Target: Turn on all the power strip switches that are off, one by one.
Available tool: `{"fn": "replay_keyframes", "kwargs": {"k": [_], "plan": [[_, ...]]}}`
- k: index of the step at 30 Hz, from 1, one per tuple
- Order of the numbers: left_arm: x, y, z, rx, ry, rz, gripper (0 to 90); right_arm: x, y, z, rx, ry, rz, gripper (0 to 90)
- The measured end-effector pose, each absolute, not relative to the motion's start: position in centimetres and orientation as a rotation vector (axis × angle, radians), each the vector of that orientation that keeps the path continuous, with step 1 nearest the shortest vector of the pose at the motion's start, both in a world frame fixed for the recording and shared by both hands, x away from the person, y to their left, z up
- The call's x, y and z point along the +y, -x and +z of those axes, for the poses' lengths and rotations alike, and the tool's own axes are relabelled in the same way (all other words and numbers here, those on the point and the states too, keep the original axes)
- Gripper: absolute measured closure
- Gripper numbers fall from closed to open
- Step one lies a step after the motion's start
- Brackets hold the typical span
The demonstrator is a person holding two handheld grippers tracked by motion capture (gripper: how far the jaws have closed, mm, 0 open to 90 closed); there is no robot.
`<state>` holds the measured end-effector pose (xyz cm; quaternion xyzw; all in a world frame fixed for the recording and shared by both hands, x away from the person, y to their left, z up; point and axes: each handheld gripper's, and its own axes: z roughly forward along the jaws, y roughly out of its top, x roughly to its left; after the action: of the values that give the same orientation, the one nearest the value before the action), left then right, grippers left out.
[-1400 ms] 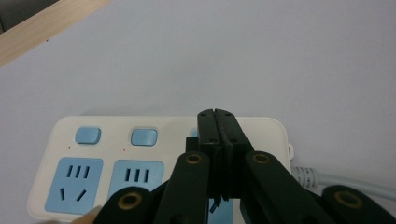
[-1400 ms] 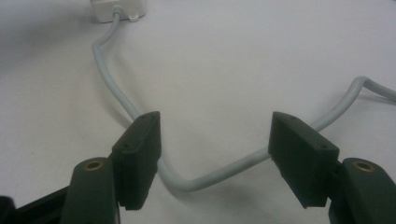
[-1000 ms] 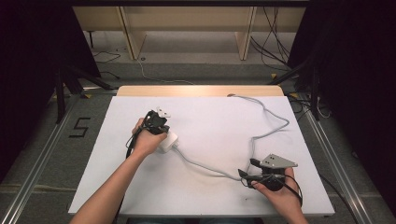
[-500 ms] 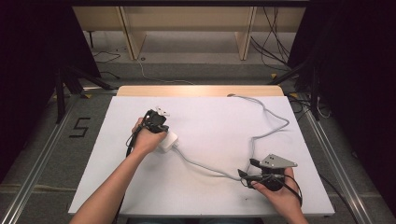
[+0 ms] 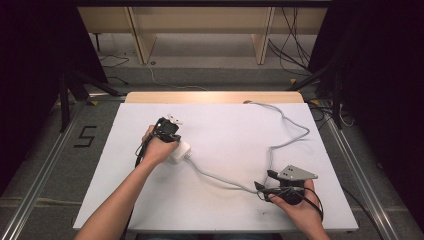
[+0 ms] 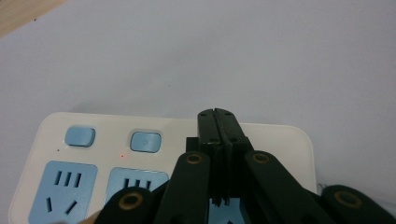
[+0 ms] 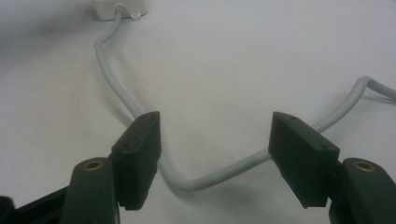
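nothing has moved. left gripper (image 6: 218, 140), jaws pressed together, sits over the strip (image 6: 93, 154) mid-table. right gripper (image 7: 212, 140), spread, straddles the cord (image 7: 210, 179) near the right front corner.

The white table (image 5: 225, 210) lies bare across its far half and along its near-left part, leaving open passage there for either hand. The grey cord (image 5: 280, 145) obstructs the right side: it runs from the power strip (image 5: 179, 151) under the left hand (image 5: 157, 150), sags toward the near edge, loops between the right gripper (image 7: 212, 144)'s spread jaws, then climbs to the far edge. The left gripper (image 6: 218, 126), jaws pressed together, stands over the strip's socket face beside its blue buttons (image 6: 145, 141).
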<state>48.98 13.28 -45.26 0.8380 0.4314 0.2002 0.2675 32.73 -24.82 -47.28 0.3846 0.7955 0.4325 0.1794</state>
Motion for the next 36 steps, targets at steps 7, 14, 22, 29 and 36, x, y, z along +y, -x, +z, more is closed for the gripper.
{"fn": "replay_keyframes", "kwargs": {"k": [7, 14, 22, 29, 36], "plan": [[13.07, -48.98, -45.27, 1.154, -2.285, 0.554, 89.7, -24.83, -32.7, -47.24, 2.247, -1.086, 1.223, 35.4], [12.95, -48.91, -45.32, 1.16, -2.295, 0.553, 89.9, -24.77, -32.69, -47.22, 2.249, -1.084, 1.221, 35.4], [13.55, -49.12, -45.17, 1.174, -2.26, 0.501, 89.7, -24.88, -32.72, -47.22, 2.243, -1.088, 1.226, 35.4], [13.58, -49.1, -45.02, 1.164, -2.229, 0.512, 89.6, -24.92, -32.82, -47.32, 2.243, -1.091, 1.226, 35.4], [13.58, -49.04, -44.75, 1.159, -2.228, 0.52, 89.6, -24.9, -32.72, -47.25, 2.245, -1.091, 1.225, 35.4]]}}
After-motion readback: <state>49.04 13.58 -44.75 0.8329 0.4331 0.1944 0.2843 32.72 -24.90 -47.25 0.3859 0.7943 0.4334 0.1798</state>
